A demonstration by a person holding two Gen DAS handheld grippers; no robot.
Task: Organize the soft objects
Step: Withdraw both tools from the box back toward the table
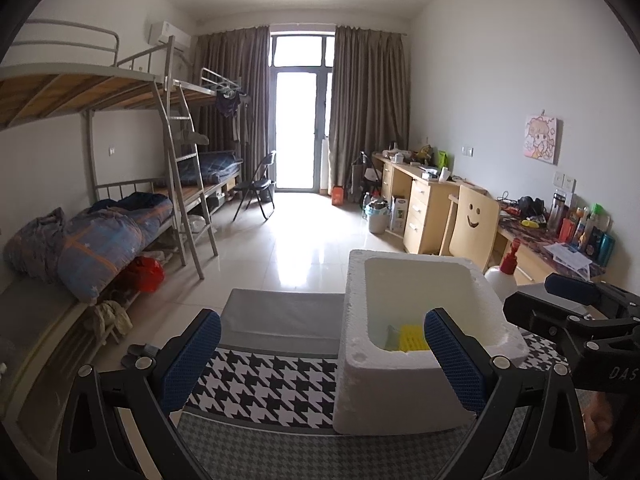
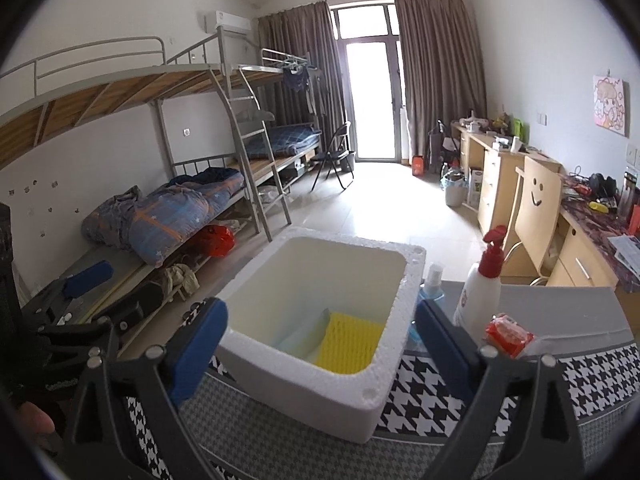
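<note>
A white foam box (image 2: 320, 384) stands on the houndstooth cloth (image 2: 432, 396) just ahead of both grippers. A yellow ridged sponge (image 2: 350, 344) lies flat on its floor, beside a pale sheet leaning on the inner wall. My right gripper (image 2: 320, 312) hangs open over the box's near rim, and nothing sits between its blue pads. My left gripper (image 1: 322, 320) is open too, in front of the box's left wall (image 1: 356, 344), holding nothing. The yellow sponge (image 1: 412, 336) peeks out behind its right finger. Each gripper shows at the edge of the other's view.
A white pump bottle with a red top (image 2: 480, 296), a small blue bottle (image 2: 432, 284) and a red packet (image 2: 508, 336) stand right of the box. Bunk beds with bedding (image 2: 168, 216) line the left wall. A desk and a wooden chair (image 2: 536, 200) stand on the right.
</note>
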